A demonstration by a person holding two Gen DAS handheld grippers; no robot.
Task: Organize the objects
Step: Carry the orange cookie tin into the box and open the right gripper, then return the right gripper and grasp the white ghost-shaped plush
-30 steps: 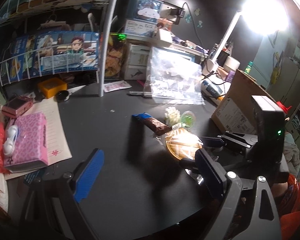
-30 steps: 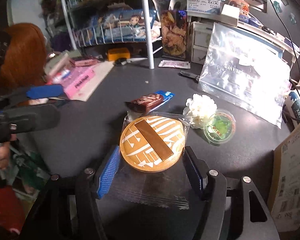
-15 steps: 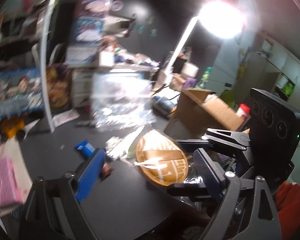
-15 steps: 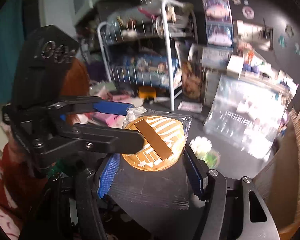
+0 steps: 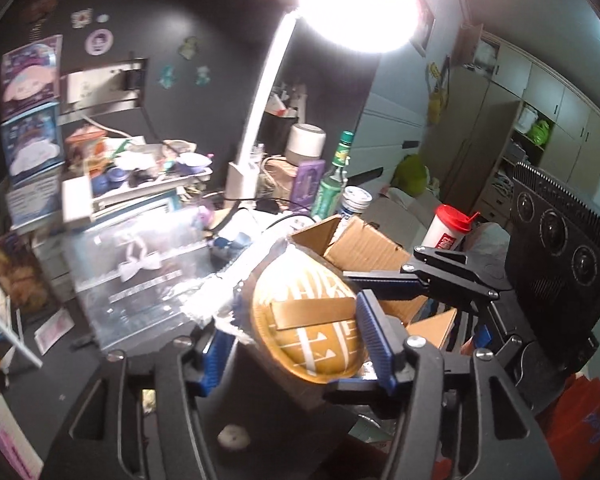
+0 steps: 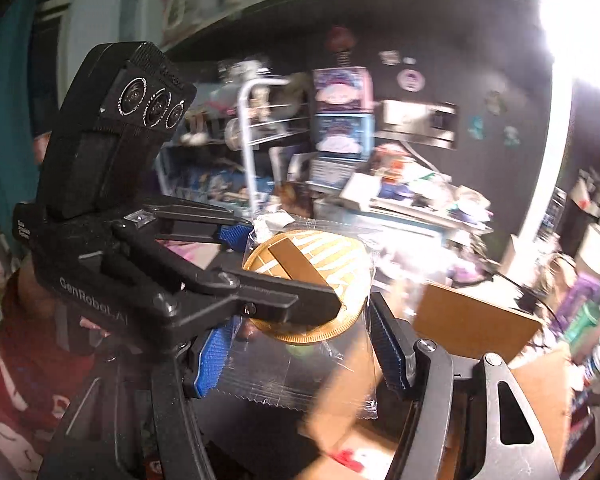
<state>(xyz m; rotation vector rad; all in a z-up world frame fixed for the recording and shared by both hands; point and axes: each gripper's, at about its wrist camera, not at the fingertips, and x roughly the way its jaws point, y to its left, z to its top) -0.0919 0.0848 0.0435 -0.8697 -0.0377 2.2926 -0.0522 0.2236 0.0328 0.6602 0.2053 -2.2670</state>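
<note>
you hold the round gold-foil disc in its clear plastic wrapper (image 6: pixel 308 280) aloft above the open brown cardboard box (image 5: pixel 364 248), right gripper (image 6: pixel 300 344) clamped on it, left gripper (image 5: pixel 296 340) closing around it, so lower gently.

both wrist views close, facing across, sharing the gold disc (image 5: pixel 306 322)

Dark wall (image 5: pixel 220 20), glaring desk lamp (image 5: pixel 356 4), beige cupboards (image 5: pixel 540 120), cluttered wire shelf (image 6: pixel 260 128)
</note>
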